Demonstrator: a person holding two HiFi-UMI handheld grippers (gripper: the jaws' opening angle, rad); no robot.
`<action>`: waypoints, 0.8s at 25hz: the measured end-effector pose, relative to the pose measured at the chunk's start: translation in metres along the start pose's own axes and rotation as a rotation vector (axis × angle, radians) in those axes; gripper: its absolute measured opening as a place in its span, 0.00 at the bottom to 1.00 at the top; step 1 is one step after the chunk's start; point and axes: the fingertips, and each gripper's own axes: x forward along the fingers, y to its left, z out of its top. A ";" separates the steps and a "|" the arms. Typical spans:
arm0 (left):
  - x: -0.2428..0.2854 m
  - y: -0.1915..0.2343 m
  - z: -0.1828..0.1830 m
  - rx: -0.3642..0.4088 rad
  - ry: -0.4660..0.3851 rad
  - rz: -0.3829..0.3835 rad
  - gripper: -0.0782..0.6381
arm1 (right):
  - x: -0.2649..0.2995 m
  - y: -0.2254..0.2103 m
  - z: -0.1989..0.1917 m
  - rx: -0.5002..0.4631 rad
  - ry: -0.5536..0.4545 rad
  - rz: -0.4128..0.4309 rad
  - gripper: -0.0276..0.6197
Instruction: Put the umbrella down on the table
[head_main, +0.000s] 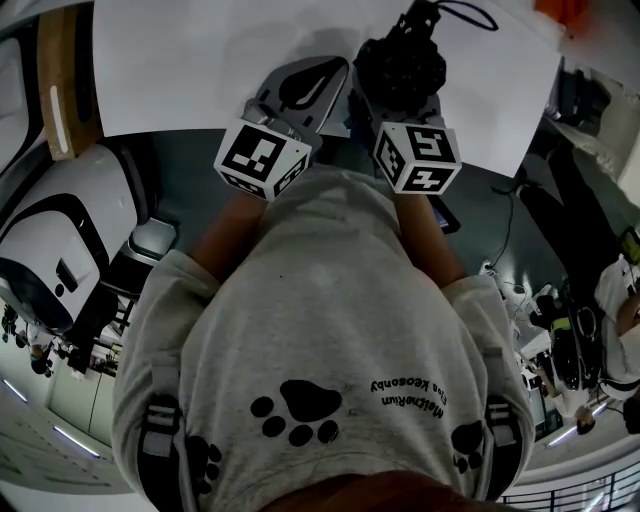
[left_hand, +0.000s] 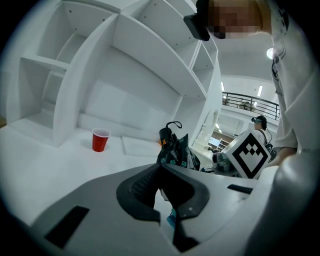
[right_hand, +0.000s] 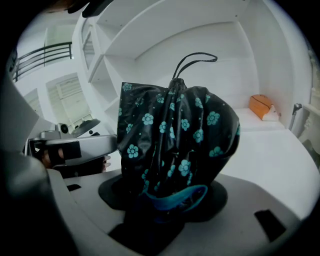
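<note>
a: where is the umbrella?
b: folded, black with teal flowers, the umbrella (right_hand: 175, 135) stands bunched between the jaws of the right gripper (right_hand: 167, 202), which pinches its lower end over the white desk (right_hand: 280, 165). the left gripper (left_hand: 167, 200) sits just beside it, jaws nearly together. whether it pinches cloth i cannot tell.
a: how will it handle?
b: probably light, soft and slippery. hold the stiff core, not loose cloth.
</note>
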 end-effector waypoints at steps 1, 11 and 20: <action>0.002 0.001 0.000 0.000 0.004 0.001 0.13 | 0.002 -0.002 -0.001 0.002 0.010 0.001 0.47; 0.012 0.016 -0.007 -0.019 0.030 -0.001 0.13 | 0.028 -0.010 -0.004 0.055 0.073 -0.004 0.47; 0.002 0.035 -0.011 -0.037 0.036 0.001 0.13 | 0.048 -0.003 -0.013 0.118 0.144 -0.016 0.47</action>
